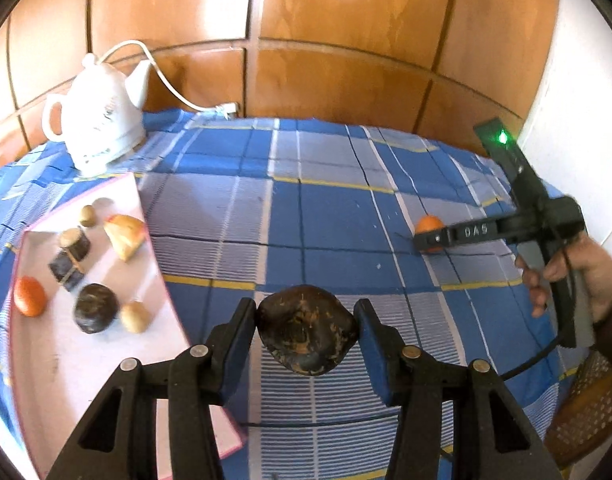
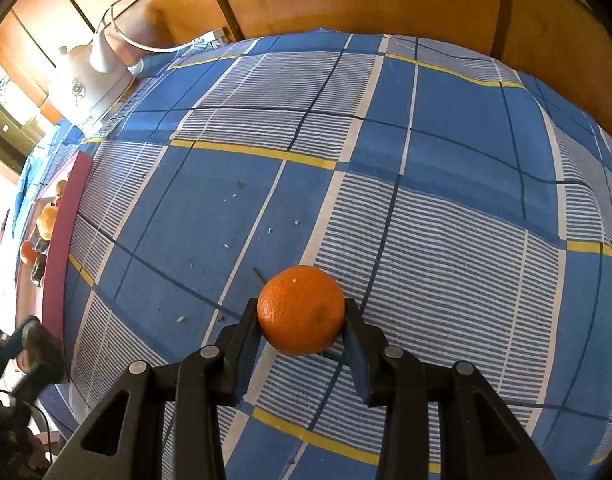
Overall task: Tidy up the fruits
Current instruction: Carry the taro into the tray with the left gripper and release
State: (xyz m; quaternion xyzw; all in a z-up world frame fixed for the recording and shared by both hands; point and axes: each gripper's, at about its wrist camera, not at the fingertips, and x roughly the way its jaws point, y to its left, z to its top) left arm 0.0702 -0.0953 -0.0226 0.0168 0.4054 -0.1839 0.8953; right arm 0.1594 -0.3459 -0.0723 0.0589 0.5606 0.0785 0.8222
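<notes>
Left claw (image 1: 308, 316) clamped on dark fruit (image 1: 307, 330) beside tray edge (image 1: 158, 256); right claw (image 2: 302, 312) clamped on orange (image 2: 301, 310) mid-cloth.

**Two wrist views over one checked desk**

The left wrist camera sits just behind the left claw (image 1: 308, 330), raised above the desk (image 1: 326, 216) and tilted down toward the wooden wall (image 1: 326, 40), with the tray (image 1: 146, 248) close on its left. The right wrist camera rides behind the right claw (image 2: 302, 318), lower and nearer the cloth, facing the same wall (angled somewhat leftward). Both views share the blue checked cloth, the white kettle (image 1: 100, 114) (image 2: 86, 84) and the tray (image 2: 62, 240). The left view also catches the right claw (image 1: 430, 236) from the side, at its right edge.
</notes>
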